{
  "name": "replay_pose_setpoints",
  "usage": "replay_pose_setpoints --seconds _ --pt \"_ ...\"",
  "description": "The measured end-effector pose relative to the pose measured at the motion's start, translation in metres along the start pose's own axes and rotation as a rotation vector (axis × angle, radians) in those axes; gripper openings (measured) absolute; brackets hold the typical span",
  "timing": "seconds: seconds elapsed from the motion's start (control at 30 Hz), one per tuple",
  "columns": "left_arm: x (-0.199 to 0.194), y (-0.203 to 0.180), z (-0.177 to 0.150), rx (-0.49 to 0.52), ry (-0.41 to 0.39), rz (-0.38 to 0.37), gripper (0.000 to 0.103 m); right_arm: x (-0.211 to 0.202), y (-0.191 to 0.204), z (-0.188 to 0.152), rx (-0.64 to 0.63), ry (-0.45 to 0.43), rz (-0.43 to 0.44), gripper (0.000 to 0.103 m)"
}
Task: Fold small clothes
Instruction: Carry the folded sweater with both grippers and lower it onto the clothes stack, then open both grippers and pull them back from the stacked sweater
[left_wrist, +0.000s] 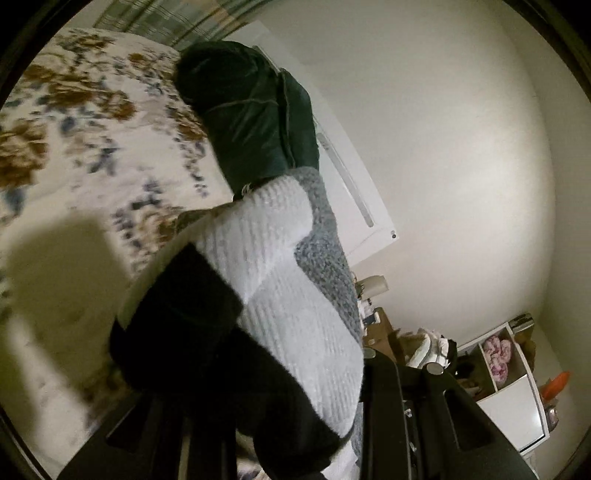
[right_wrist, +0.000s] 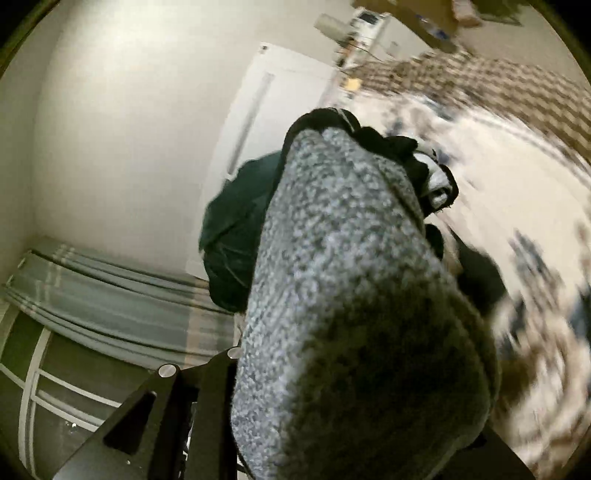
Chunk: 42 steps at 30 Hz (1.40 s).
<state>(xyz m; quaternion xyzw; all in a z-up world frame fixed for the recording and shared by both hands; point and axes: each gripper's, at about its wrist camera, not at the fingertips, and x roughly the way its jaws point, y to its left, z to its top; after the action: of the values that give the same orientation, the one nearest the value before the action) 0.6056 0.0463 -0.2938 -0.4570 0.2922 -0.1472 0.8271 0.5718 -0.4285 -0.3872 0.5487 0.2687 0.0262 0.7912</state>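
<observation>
Floral bedspread (left_wrist: 74, 155) fills the background of both views, blurred; white wall (left_wrist: 443, 129) and door (left_wrist: 354, 192) behind. Both cameras tilted steeply.

Dark green garment (left_wrist: 255, 110) hangs or stands beyond the grippers; whether it rests on the bed cannot be told.

Sock (left_wrist: 280, 266), knit, white and grey with black cuff, sits directly in front of the left gripper (left_wrist: 295, 424), draped over and between its fingers and off the bedspread. Left jaws appear clamped on the cuff end, though the fabric hides the contact.

Right view: the grey sock (right_wrist: 340, 258) covers the right gripper (right_wrist: 332, 424) almost entirely. One finger (right_wrist: 147, 417) shows at lower left; the other is hidden. Cannot tell whether the right jaws are closed on it. A black-and-white piece (right_wrist: 436, 177) at the far end may be the other end of the sock or its mate.

Judgement: mid-fold, sock lifted between both grippers, ends being brought together. Fold not yet laid down.

Next move calls for: lowering to the bedspread, aligning toe with cuff, releasing only once the layers lie flat. Risk: thick knit slipping from the jaws.
</observation>
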Motion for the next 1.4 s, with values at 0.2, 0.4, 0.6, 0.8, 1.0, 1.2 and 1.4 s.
replay_pose_setpoints --seconds 0.2,0.4,0.6,0.8,1.0,1.2,1.4 --pt "0.109 0.039 0.0 0.034 0.071 0.082 0.023 0.095 -0.049 0.054 -0.02 0.03 -0.039 0.02" --pt "0.133 0.102 -0.025 0.027 0.147 0.152 0.026 0.121 -0.129 0.053 0.045 0.083 -0.044 0.022" --pt "0.108 0.095 -0.035 0.048 0.193 0.241 0.041 0.108 -0.131 0.059 0.042 0.098 -0.169 0.063" --pt "0.076 0.035 -0.046 0.348 0.199 0.516 0.089 0.068 -0.069 0.05 -0.234 0.04 -0.536 0.096" --pt "0.053 -0.015 -0.072 0.627 0.23 0.679 0.092 0.039 0.005 0.008 -0.558 0.016 -0.827 0.103" --pt "0.008 -0.06 -0.084 0.723 0.244 0.688 0.092 -0.01 0.076 -0.037 -0.694 0.004 -0.868 0.103" --pt "-0.05 -0.11 -0.09 0.755 0.248 0.661 0.092 -0.08 0.149 -0.076 -0.746 -0.01 -0.85 0.103"
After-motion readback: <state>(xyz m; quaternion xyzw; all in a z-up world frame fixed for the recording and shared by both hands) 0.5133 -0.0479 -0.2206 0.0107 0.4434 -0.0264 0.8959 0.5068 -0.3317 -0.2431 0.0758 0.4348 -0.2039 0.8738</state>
